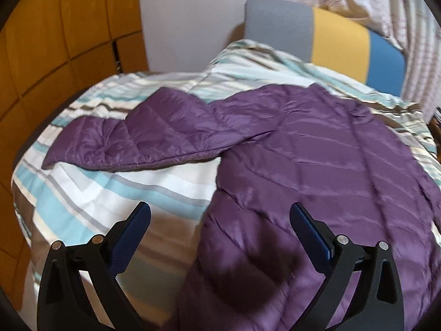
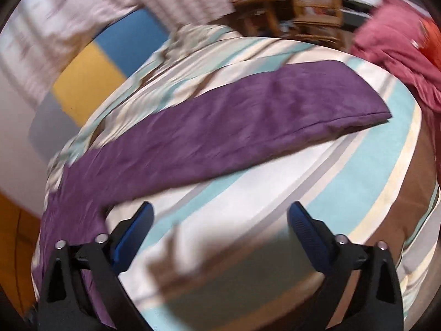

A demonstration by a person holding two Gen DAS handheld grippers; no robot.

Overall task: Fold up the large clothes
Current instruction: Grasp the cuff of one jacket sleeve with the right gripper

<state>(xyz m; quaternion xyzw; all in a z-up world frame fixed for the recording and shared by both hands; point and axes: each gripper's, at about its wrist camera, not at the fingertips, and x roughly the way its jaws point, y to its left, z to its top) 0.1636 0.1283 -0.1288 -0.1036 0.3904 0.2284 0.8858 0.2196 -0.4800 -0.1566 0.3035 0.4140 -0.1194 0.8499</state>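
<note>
A purple quilted jacket lies flat on a striped bed cover, one sleeve stretched out to the left. My left gripper hangs open above the jacket's left side edge, nothing between its fingers. In the right wrist view, which is blurred, the other purple sleeve runs from lower left to upper right across the cover. My right gripper stands open over bare striped cover just below that sleeve, its left finger close to the jacket's body, with nothing between the pads.
A headboard in grey, yellow and blue stands behind the bed, with curtains beyond it. A wooden wardrobe is at the left. Pink and red clothing lies at the bed's far right, wooden furniture behind it.
</note>
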